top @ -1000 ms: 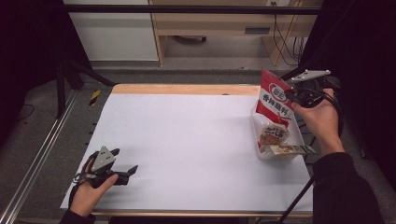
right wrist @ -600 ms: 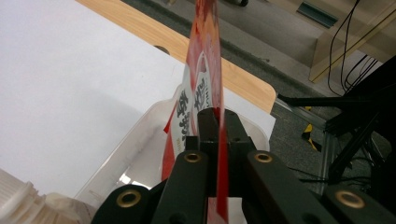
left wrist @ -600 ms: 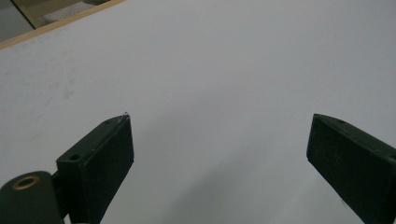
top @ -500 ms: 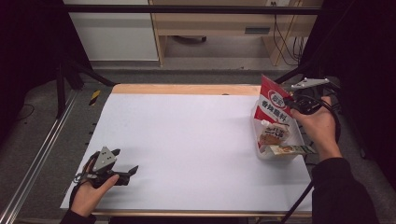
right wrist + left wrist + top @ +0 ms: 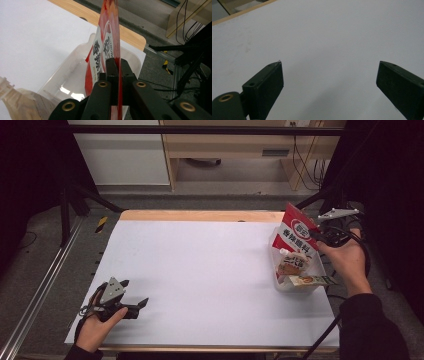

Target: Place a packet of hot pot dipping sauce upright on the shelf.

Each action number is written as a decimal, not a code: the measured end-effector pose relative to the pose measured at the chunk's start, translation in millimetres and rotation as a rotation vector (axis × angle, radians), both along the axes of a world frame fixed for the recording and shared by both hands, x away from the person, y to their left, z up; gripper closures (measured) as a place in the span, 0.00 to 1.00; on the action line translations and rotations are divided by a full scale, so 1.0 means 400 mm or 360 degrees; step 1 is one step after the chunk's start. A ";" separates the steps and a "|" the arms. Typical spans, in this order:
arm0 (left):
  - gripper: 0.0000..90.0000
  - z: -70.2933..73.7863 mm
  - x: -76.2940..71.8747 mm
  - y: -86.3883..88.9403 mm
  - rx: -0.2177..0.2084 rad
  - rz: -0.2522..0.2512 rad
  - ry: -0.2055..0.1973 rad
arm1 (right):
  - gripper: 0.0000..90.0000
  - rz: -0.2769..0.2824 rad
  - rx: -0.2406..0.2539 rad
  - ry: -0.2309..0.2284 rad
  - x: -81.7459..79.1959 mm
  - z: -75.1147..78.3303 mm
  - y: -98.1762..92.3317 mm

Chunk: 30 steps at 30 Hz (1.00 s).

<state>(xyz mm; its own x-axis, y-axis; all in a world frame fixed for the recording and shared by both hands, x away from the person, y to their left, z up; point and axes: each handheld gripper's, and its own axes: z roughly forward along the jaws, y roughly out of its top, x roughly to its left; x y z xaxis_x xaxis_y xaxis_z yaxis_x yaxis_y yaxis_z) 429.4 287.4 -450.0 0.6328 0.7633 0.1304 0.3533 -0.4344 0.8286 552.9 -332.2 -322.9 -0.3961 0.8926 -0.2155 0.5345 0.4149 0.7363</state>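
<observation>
A red and white snack bag [image 5: 296,233] stands tilted in a clear plastic bin [image 5: 281,284] at the table's right edge. My right gripper [image 5: 318,234] is shut on the bag's edge; in the right gripper view the red bag [image 5: 108,40] rises thin from between the closed jaws, over the bin [image 5: 75,72]. A pale pouch [image 5: 291,262] and a flat packet [image 5: 310,280] lie in the bin too. My left gripper [image 5: 135,293] rests near the table's front left corner, open, with bare white table between its fingers [image 5: 265,82].
The white table top [image 5: 200,270] has a wooden strip along its far edge [image 5: 200,215]. Beyond it stand a wooden desk with cables [image 5: 300,160] and black frame bars. A metal rail [image 5: 40,290] runs along the left side.
The right gripper has moved slightly right and down with the bag, which now sits lower in the bin. The left gripper has stayed put.
</observation>
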 end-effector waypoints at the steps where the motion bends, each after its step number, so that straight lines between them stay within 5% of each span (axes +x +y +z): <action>1: 0.08 0.000 0.000 0.000 -0.0001 0.0000 -0.0001 | 0.99 -0.0007 0.0003 0.0007 -0.001 -0.001 -0.002; 12: 0.08 0.000 -0.001 -0.001 0.0008 -0.0005 0.0005 | 0.97 -0.0033 -0.0012 0.0040 -0.007 -0.010 -0.018; 25: 0.08 -0.001 -0.001 -0.003 0.0008 -0.0004 0.0006 | 0.35 -0.0084 -0.0036 -0.0111 -0.031 0.035 0.000; 30: 0.08 0.000 -0.001 -0.001 0.0002 -0.0002 0.0005 | 0.26 -0.0099 -0.0017 -0.0180 -0.043 0.073 0.015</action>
<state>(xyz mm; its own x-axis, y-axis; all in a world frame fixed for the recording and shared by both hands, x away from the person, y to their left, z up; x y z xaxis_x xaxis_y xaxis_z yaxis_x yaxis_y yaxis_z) 429.0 287.1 -450.1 0.6342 0.7622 0.1295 0.3552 -0.4360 0.8269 535.6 -326.3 -293.6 -0.3126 0.9122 -0.2649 0.4735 0.3914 0.7891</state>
